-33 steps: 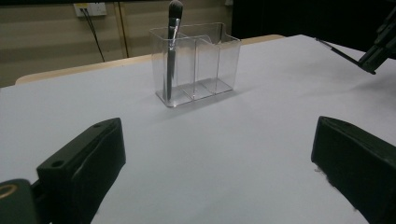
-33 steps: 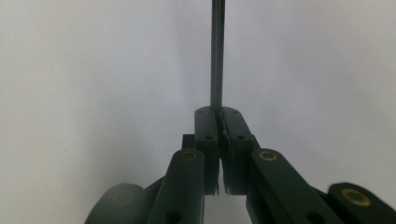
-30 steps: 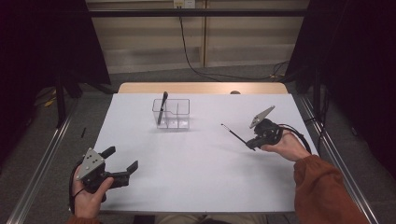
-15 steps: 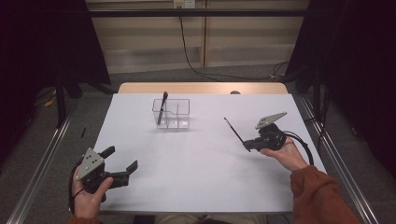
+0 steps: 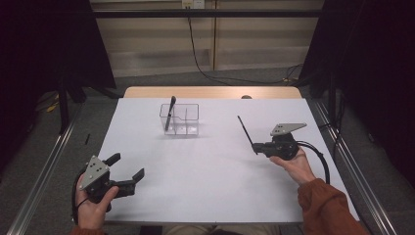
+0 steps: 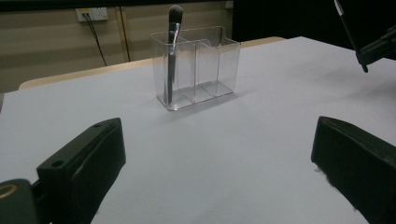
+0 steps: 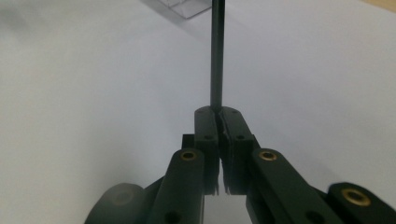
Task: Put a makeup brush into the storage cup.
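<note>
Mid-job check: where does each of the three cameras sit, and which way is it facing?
High view: above the person's side, looking forward and down on the white table; both forearms and hands show.
Left gripper view: rides the left tongs, open, facing the clear three-compartment plastic holder with a black brush.
Right gripper view: rides the right tongs, shut on a thin black stick.
Shared: high and left views both show holder, brush and stick.
</note>
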{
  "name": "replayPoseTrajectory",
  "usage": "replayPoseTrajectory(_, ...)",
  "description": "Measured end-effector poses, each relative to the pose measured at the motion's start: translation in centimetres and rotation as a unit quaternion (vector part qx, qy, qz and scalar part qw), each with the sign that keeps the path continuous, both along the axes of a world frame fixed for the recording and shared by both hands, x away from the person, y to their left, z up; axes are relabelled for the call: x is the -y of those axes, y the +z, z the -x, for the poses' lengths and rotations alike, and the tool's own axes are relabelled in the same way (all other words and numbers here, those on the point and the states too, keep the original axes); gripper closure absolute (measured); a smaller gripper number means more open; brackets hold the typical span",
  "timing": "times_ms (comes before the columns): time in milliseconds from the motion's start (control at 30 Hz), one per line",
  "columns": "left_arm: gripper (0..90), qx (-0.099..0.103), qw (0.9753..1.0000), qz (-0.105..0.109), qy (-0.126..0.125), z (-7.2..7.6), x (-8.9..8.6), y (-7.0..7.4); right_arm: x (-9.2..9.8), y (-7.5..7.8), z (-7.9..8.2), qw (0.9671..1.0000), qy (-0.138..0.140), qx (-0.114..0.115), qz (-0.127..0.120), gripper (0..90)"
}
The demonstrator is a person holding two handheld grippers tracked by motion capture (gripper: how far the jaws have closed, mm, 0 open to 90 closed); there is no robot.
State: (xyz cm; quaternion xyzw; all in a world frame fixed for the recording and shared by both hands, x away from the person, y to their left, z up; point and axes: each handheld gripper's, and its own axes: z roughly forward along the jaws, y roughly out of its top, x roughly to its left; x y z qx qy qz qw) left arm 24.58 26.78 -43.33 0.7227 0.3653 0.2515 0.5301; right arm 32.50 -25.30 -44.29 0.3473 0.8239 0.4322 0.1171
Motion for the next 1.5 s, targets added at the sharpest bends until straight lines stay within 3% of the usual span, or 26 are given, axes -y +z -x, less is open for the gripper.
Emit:
replayPoseTrajectory(233,3.0,-0.001,1.0000,0.004,0.000,0.0,0.0,0.0,-0.4,0.3,1.1,0.9990,0.013,0.036,-0.023,86.7)
replayPoseTrajectory(633,3.1,-0.001,0.9999,0.010,-0.002,0.2,0.2,0.0,-0.5,1.0,2.3,0.9951,0.005,0.081,-0.057,86.7)
replayPoseTrajectory(1100,3.1,0.009,0.9999,0.005,-0.013,0.2,0.6,0.4,-3.1,1.3,3.5,0.9930,0.037,0.084,-0.074,86.7)
replayPoseTrajectory(1200,3.1,0.010,0.9997,0.013,-0.016,0.1,0.9,0.5,-3.5,1.4,3.6,0.9925,0.045,0.083,-0.077,86.7)
replayPoseTrajectory(1500,2.6,0.011,0.9983,0.020,-0.054,0.0,2.9,0.7,-4.9,1.7,3.7,0.9909,0.068,0.081,-0.083,86.7)
